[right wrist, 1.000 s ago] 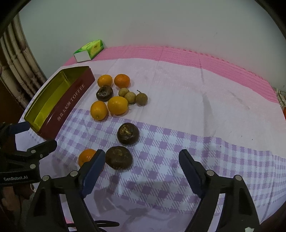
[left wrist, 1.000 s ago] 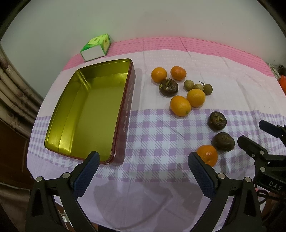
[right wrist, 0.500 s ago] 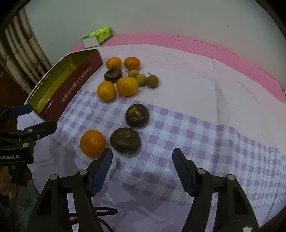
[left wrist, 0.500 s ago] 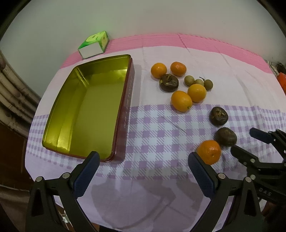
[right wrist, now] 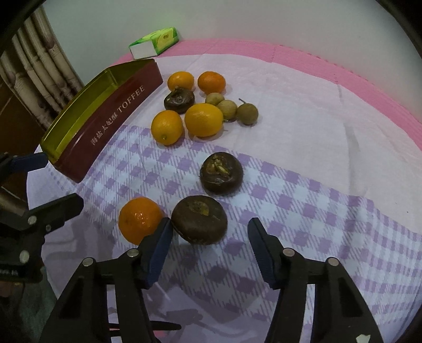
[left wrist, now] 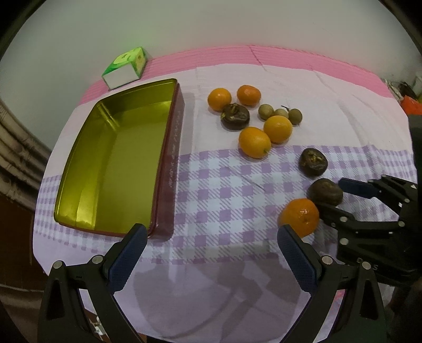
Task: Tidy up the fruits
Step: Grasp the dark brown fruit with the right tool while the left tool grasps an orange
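pink and purple checked cloth [left wrist: 224, 200] under white wall [right wrist: 237, 18]; both claws spread

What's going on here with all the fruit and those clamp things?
A person holds a two-finger gripper in each hand and is sorting fruit into a gold tin, which holds nothing yet. The right gripper is open around a dark brown fruit, ready to pick it up, next to an orange. The left gripper is open and holds nothing. The other fruit lies loose on the tablecloth.
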`<action>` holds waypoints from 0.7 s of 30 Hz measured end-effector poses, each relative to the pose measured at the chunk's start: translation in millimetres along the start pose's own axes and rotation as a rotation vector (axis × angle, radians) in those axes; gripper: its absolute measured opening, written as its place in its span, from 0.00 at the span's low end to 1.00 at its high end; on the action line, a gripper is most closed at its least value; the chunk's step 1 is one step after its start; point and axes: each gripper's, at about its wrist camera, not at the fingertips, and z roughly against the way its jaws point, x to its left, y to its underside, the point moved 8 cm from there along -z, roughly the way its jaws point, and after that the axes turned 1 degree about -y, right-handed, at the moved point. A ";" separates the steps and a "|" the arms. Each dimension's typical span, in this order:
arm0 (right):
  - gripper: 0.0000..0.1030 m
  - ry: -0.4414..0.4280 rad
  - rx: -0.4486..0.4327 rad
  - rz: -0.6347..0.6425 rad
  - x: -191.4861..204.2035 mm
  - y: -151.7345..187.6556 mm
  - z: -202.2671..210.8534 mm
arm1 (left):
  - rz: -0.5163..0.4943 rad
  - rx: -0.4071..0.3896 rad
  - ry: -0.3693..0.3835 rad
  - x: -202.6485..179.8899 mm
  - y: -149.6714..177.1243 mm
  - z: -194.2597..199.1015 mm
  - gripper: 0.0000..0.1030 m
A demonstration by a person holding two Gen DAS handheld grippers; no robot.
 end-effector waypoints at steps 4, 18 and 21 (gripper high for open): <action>0.42 -0.009 -0.006 0.005 2.5 -2.9 -4.1 | -0.013 0.007 0.011 -5.2 0.7 -2.3 0.96; 0.37 0.058 -0.017 -0.059 -32.9 3.3 4.3 | -0.068 0.038 0.093 -39.2 -1.9 -13.9 0.96; 0.37 0.093 -0.021 -0.078 -47.4 4.8 6.9 | -0.082 0.050 0.111 -48.2 -2.5 -17.9 0.96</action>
